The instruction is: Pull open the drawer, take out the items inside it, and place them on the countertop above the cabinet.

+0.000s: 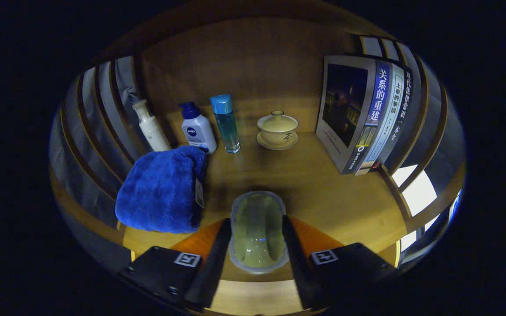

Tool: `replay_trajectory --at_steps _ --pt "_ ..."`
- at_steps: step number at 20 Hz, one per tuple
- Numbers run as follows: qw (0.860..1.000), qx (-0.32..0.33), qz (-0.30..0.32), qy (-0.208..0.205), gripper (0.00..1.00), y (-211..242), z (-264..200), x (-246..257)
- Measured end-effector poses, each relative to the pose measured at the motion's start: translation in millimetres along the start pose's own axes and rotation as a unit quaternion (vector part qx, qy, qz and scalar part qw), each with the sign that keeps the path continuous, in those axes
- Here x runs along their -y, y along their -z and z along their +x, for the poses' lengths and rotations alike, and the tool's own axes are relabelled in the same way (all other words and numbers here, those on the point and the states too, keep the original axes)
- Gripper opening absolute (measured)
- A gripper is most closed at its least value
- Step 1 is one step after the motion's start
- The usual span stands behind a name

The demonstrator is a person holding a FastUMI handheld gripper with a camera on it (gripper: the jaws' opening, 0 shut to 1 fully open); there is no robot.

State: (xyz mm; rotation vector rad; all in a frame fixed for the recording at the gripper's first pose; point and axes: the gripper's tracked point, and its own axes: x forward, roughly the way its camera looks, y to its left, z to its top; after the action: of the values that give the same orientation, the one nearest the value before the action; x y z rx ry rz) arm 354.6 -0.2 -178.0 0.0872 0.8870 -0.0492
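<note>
- The gripper [256, 239] has its two black fingers [214, 254] pressed on a clear, see-through plastic pack [257, 228], over the wooden countertop [323, 193].
- A fluffy blue towel [160, 191] lies left of the fingers.
- Bottles, a lidded cup and books stand beyond.

Beyond the fingers [256, 245], the wooden counter [319, 193] carries a blue towel [160, 191], three bottles [198, 129], a lidded cup on a saucer [277, 129] and upright books [367, 114].
</note>
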Motion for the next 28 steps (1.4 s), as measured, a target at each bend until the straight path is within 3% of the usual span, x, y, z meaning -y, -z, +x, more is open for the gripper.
replay_trajectory --at_steps 3,8,16,21,28 --pt "1.0 0.014 -0.008 0.009 1.0 -2.8 -9.3 6.3" --pt "0.997 0.069 -0.02 -0.007 1.0 -12.8 -49.3 -3.3" --pt "0.98 0.182 -0.073 -0.044 0.99 2.4 -161.2 -37.3" --pt "0.965 0.23 -0.12 -0.048 0.98 39.3 -215.9 -67.9" --pt "0.942 0.293 -0.153 -0.051 0.98 106.5 -257.6 -94.1"
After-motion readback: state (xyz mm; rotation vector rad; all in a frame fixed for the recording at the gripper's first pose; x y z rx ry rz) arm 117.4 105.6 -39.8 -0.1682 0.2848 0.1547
